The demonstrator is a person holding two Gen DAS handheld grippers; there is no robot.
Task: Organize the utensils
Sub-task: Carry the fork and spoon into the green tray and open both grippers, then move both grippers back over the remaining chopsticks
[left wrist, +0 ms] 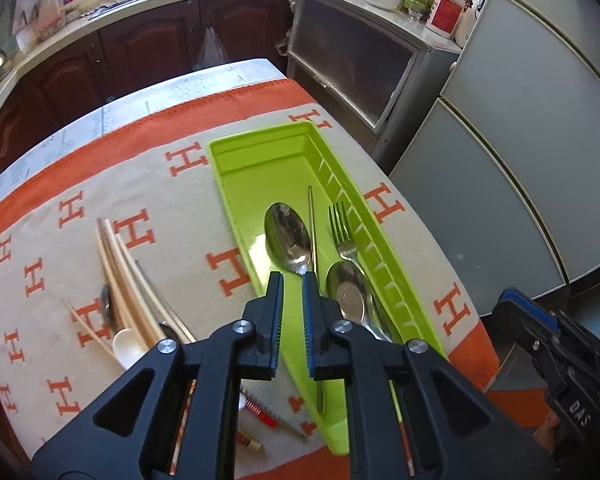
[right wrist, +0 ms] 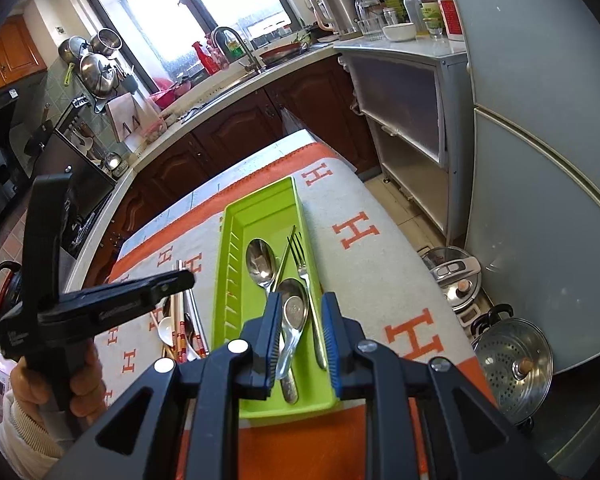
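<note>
A lime green tray (left wrist: 260, 160) lies on the H-patterned cloth and holds two steel spoons (left wrist: 288, 236) (left wrist: 350, 292), a fork (left wrist: 342, 228) and a thin metal chopstick (left wrist: 311, 220). My left gripper (left wrist: 293, 280) hovers over the tray's left side, slightly open. The tray floor shows through the gap, and the chopstick lies beneath its right finger. My right gripper (right wrist: 302, 308) hangs open above the tray's near end (right wrist: 284, 404), empty, with the spoons (right wrist: 294, 308) and fork (right wrist: 306, 276) showing between its fingers. Wooden chopsticks (left wrist: 120, 276), a white spoon (left wrist: 126, 346) and red-patterned chopsticks (left wrist: 260, 412) lie on the cloth left of the tray.
A grey fridge (right wrist: 540, 160) and a metal cabinet (right wrist: 404, 96) stand right of the table. On the floor there sit a steamer pot (right wrist: 512, 364) and a pressure cooker (right wrist: 456, 276). The kitchen counter with its sink (right wrist: 236, 76) runs behind. A hand (right wrist: 84, 392) holds the left gripper.
</note>
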